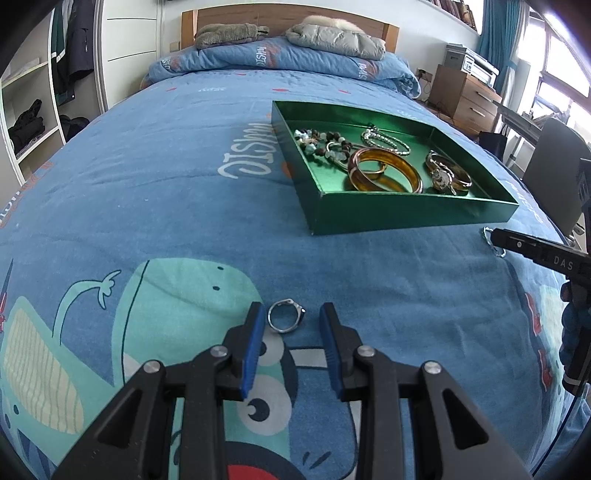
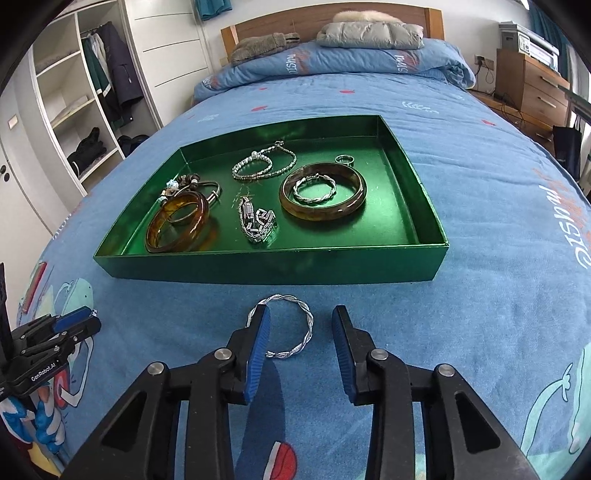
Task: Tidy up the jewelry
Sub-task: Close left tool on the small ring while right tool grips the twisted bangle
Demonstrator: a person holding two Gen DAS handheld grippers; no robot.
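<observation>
A silver ring (image 1: 285, 319) lies on the blue bedspread between the blue pads of my left gripper (image 1: 291, 308), which is open; the pads stand apart from it. A twisted silver bracelet (image 2: 295, 332) lies between the fingers of my right gripper (image 2: 301, 312), also open: the left finger covers the bracelet's left edge and the right pad is clear of it. Just beyond stands the green tray (image 2: 269, 266), holding an amber bangle (image 2: 177, 225), a brown bangle (image 2: 323, 206), chains and a small ring (image 2: 345, 159). The left gripper (image 2: 74, 321) shows at the far left of the right wrist view.
The tray (image 1: 406, 218) sits mid-bed, to the right of my left gripper. A folded duvet (image 2: 332, 62) and a grey jacket (image 2: 369, 35) lie at the headboard. An open wardrobe (image 2: 85, 96) stands to the left, a wooden drawer unit (image 2: 532, 88) to the right.
</observation>
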